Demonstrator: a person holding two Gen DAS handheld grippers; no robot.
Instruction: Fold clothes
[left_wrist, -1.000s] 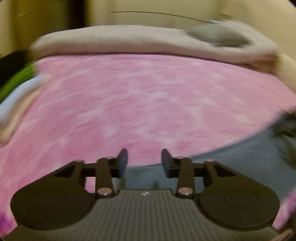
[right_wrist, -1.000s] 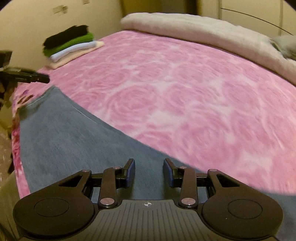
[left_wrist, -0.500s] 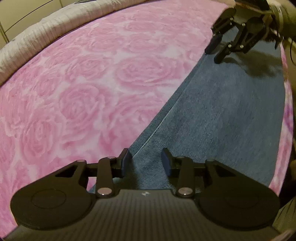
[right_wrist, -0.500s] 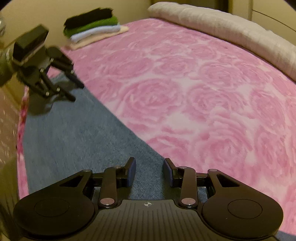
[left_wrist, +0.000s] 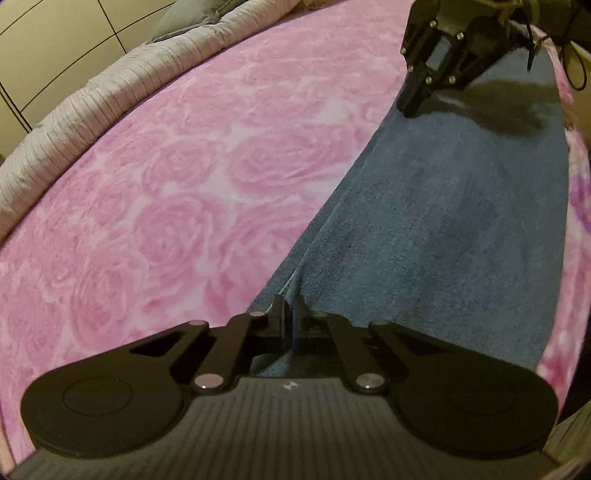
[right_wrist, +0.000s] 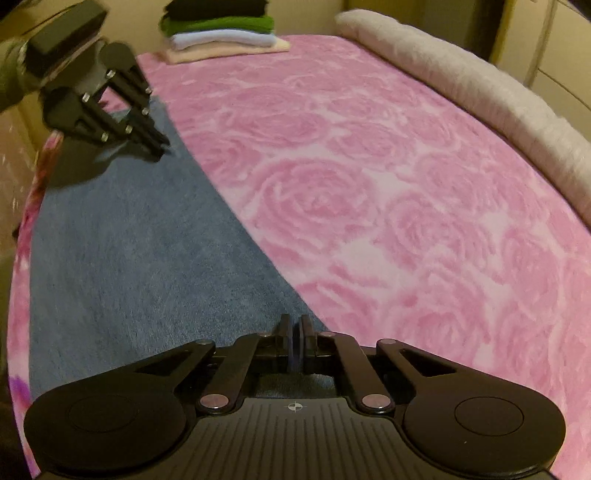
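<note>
Left tool (left_wrist: 290, 308): jaws just closed, clenched on far edge of blue garment (left_wrist: 443, 221), small fabric ridge pinched between them. Right tool (right_wrist: 294, 326): jaws just closed too, clamped on same far edge at garment's other end. Blue garment lies flat along near side of bed, on pink rose-pattern blanket (right_wrist: 369, 184). Beyond: rolled beige cover (right_wrist: 461, 88) along far side of bed. Far corner of bed: stack of folded clothes (right_wrist: 221, 33), black on top, green, pale blue, cream beneath.
</note>
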